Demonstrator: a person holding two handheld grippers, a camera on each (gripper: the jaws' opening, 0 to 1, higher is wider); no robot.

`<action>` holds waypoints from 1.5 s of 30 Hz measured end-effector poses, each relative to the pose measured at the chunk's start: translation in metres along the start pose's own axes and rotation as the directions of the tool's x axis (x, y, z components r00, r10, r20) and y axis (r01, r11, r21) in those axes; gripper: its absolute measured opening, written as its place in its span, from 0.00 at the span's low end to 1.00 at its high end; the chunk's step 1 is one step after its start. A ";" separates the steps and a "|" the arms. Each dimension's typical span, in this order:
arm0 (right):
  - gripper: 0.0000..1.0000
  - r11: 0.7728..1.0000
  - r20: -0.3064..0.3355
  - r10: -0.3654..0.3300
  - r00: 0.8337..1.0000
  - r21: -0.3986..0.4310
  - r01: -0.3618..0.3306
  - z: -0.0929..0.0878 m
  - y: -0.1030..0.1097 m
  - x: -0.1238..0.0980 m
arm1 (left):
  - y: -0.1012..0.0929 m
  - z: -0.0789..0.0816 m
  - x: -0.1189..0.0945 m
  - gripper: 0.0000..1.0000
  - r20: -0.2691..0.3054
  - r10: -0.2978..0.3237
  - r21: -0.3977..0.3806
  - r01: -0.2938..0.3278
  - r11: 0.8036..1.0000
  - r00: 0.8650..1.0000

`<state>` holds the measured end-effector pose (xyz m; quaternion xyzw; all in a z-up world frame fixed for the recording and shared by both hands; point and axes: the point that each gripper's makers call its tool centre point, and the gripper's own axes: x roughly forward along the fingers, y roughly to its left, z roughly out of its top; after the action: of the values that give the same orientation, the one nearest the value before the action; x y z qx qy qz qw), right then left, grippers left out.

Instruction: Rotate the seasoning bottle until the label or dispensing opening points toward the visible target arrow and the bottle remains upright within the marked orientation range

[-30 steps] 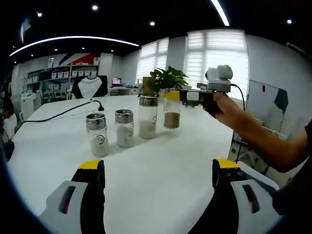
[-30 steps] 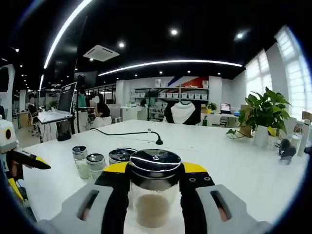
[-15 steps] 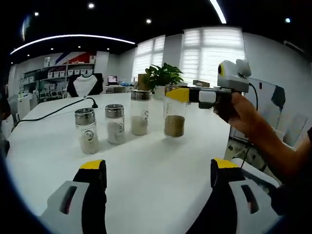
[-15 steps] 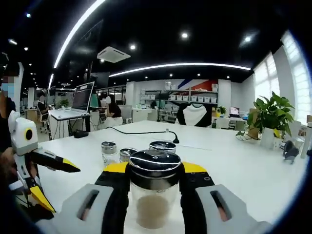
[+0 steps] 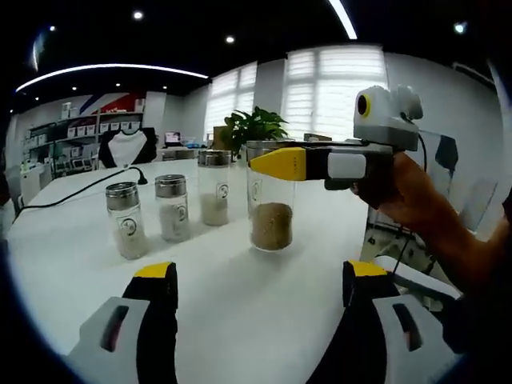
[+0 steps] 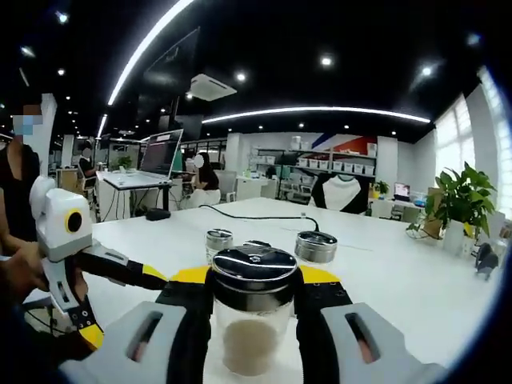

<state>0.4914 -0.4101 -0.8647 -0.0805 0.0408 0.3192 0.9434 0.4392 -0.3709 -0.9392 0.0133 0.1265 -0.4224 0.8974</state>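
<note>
Clear glass seasoning bottle w/ metal shaker lid and brown powder (image 6: 254, 316) stands upright on the white desk (image 5: 240, 296), clamped at the neck between the right gripper (image 6: 254, 290) fingers; in left gripper view it (image 5: 270, 196) sits right of three similar glass bottles (image 5: 170, 210) in a row. Left gripper (image 5: 254, 278) fingers spread wide, holding nothing. Label direction probably unreadable here. Potted green plant (image 5: 253, 128) behind.

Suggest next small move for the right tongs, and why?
Probably set the brown-filled bottle down on the white table and check its facing. The right tongs clamp it just under the lid, upright; no target arrow is visible.
</note>
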 end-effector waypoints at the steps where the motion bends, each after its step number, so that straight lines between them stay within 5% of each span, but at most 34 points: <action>1: 0.38 1.000 0.003 0.010 1.000 -0.001 -0.010 0.001 0.005 0.000 | -0.001 -0.001 0.000 0.87 -0.003 -0.007 0.003 0.007 1.000 1.000; 14: 0.37 0.998 0.019 0.059 0.998 -0.022 -0.058 0.002 0.029 -0.011 | -0.018 -0.009 0.021 0.83 -0.010 -0.060 0.029 0.060 0.998 0.998; 22: 0.37 0.995 0.024 0.096 0.995 -0.030 -0.095 0.005 0.038 -0.014 | -0.030 -0.006 0.032 0.80 0.038 -0.107 -0.003 0.107 0.994 0.994; 26: 0.37 0.992 0.031 0.126 0.992 -0.023 -0.125 0.006 0.045 -0.012 | -0.026 -0.001 0.033 0.77 0.076 -0.079 -0.011 0.080 0.997 0.994; 31: 0.37 0.990 0.040 0.143 0.989 -0.005 -0.143 0.004 0.050 -0.010 | -0.022 -0.006 0.033 0.74 0.059 -0.063 0.007 0.062 0.998 0.996; 45: 0.37 0.984 0.048 0.176 0.983 0.010 -0.176 0.006 0.058 -0.010 | -0.020 -0.001 0.029 0.60 0.090 -0.089 0.048 0.085 0.995 0.992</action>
<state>0.4484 -0.3693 -0.8650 -0.0626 0.0279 0.4028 0.9127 0.4411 -0.4056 -0.9457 0.0082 0.0762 -0.4640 0.8825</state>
